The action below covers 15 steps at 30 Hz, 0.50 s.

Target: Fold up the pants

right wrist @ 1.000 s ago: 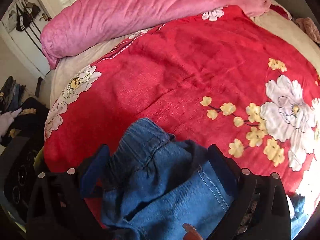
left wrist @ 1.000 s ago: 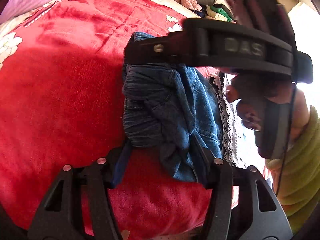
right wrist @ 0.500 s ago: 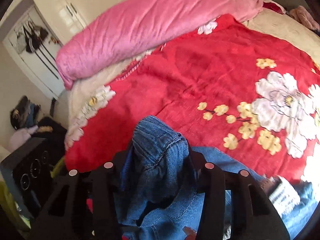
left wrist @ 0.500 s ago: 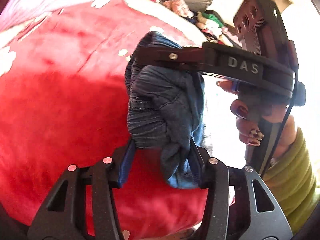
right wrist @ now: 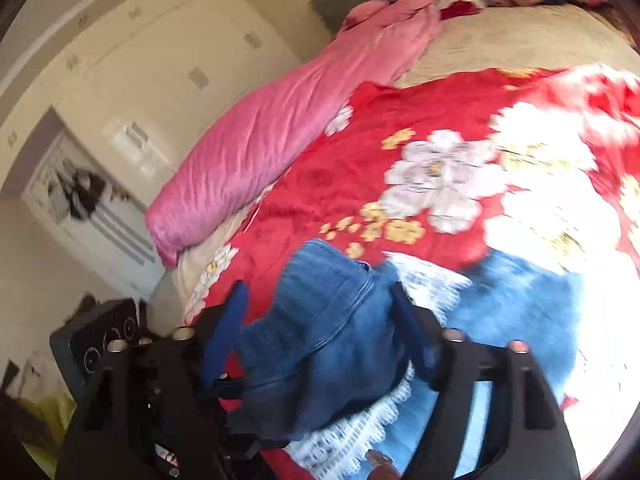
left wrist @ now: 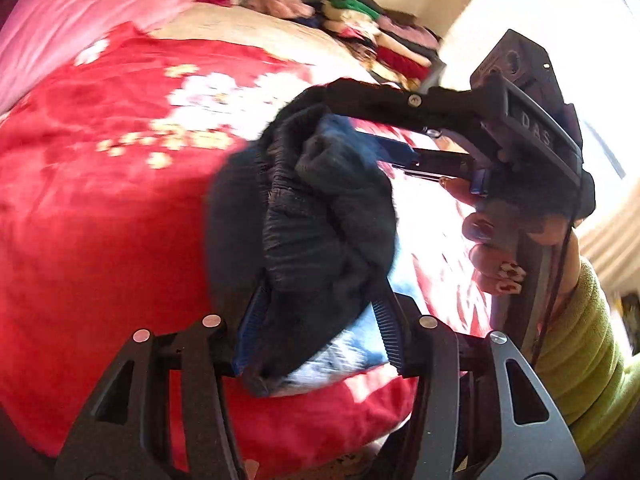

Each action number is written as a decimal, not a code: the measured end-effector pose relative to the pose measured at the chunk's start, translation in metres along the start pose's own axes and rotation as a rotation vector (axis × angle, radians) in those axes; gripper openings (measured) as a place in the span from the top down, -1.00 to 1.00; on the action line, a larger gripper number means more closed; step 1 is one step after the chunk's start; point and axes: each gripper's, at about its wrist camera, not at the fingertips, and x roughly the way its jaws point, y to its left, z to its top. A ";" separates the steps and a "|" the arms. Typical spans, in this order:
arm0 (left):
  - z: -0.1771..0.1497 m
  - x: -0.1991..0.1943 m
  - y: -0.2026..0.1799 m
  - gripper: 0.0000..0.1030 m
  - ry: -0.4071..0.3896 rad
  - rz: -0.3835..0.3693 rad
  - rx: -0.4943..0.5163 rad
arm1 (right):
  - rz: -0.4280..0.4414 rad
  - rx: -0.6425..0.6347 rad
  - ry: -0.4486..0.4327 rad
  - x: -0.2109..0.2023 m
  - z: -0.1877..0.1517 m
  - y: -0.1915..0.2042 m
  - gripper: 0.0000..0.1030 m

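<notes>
Soft, floppy denim jeans (left wrist: 320, 216) bunch up over the bed's (left wrist: 100, 220) near edge: left hand-held gripper (left wrist: 316, 332) clamps the bunch while easing apart, right hand-held gripper (right wrist: 320, 328) opens around its bunch; grab the waistband.

Harsh sunlight from the right overexposes the red floral blanket (right wrist: 560, 216), backlit jeans (left wrist: 320, 220) in dark shadow; motion blur, fisheye-curved edges.

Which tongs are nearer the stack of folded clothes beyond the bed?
Right. The right tongs, opening with the jeans between them, lie between the left tongs and the stack; the left tongs, pads on the jeans yet easing open, sit farther back.
</notes>
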 end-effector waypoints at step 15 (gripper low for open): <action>-0.030 0.015 -0.053 -0.07 0.078 -0.005 0.151 | -0.184 0.072 0.054 -0.006 -0.041 -0.037 -0.85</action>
